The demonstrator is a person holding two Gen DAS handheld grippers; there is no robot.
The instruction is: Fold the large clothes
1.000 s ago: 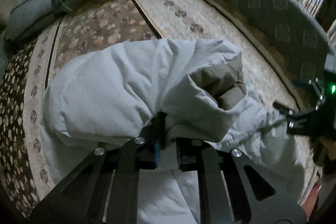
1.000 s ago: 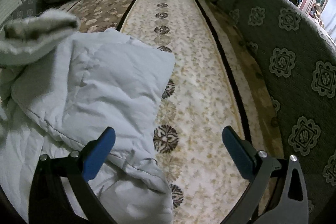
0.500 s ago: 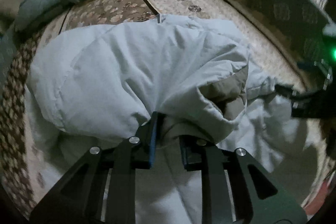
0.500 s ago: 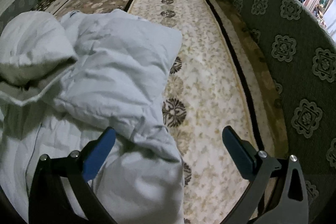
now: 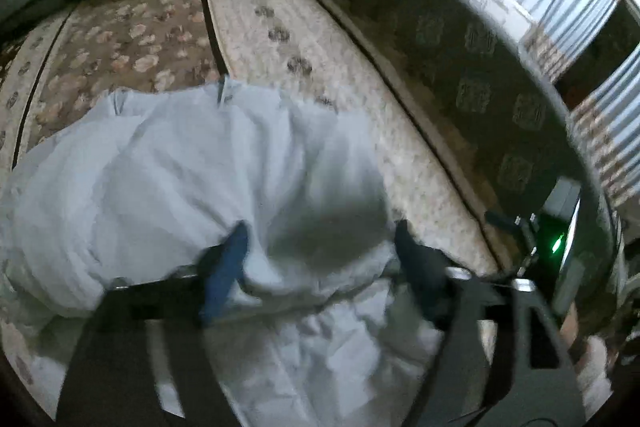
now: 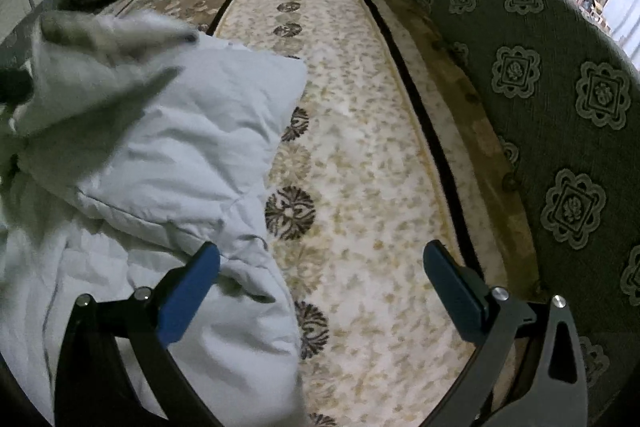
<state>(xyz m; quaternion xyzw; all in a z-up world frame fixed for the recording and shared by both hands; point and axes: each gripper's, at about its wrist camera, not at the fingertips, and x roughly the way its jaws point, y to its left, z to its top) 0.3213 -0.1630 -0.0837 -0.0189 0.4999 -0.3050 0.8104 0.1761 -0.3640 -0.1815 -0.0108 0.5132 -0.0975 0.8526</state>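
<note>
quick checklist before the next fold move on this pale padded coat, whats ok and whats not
1. Left gripper has let go: ok, its jaws are opening and the pads stand apart over the fabric.
2. Right gripper free to grasp: ok, open with nothing pinched, one pad over the coat edge.
3. Pale padded coat lies on the patterned rug: ok.
4. Fold lies flat: not ok, the coat is bunched and creased.
5. Room beside the coat: ok, bare rug up to the green sofa.
6. Hem edges aligned: cannot tell, blurred.
</note>
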